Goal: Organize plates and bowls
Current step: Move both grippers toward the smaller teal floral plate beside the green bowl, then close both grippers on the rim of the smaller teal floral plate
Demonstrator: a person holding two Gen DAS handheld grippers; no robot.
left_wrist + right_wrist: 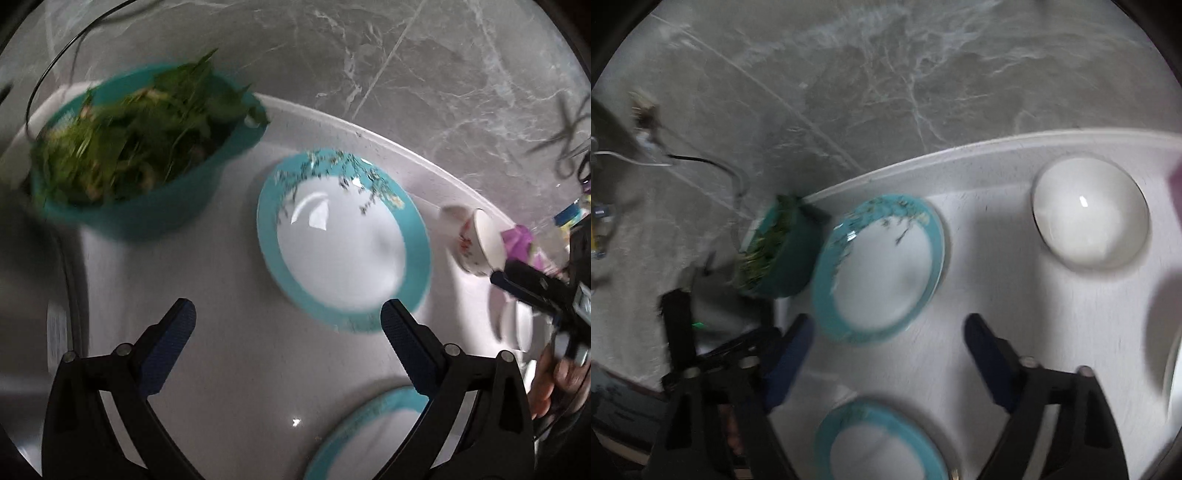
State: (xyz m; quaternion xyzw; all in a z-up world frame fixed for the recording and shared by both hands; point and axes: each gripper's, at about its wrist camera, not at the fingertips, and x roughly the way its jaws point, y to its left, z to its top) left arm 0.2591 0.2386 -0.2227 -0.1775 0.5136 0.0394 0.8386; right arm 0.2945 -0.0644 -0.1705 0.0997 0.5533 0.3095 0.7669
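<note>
Centrally, you have a teal-rimmed plate (343, 240) lying flat on the white desk (229, 369), its far rim printed with small dark sprigs; the right wrist view shows the same plate (882, 269) just ahead of your right gripper.

Second item: another teal-rimmed plate (369, 435), nearer to you, partly cut off by the lower edge in both views (879, 443).

Third item: a teal bowl (140, 155) heaped with green leaves, standing to the left of the first plate near the desk's far edge, close beside that plate but apart from it.

Fourth item: a plain white bowl (1089, 214), upright, well to the right of the first plate.

Fifth item: a small white cup (476, 243) with a floral print, tilted on its side at the tips of your right gripper's fingers; blur keeps you from telling whether it is pinched.

Your left gripper (288, 325) hangs above bare desk, released, jaws spread wide with nothing between them. Your right gripper (886, 339) also shows its jaws apart, nothing between them in its own view.

Beyond the desk lies grey marbled floor (424, 66).
</note>
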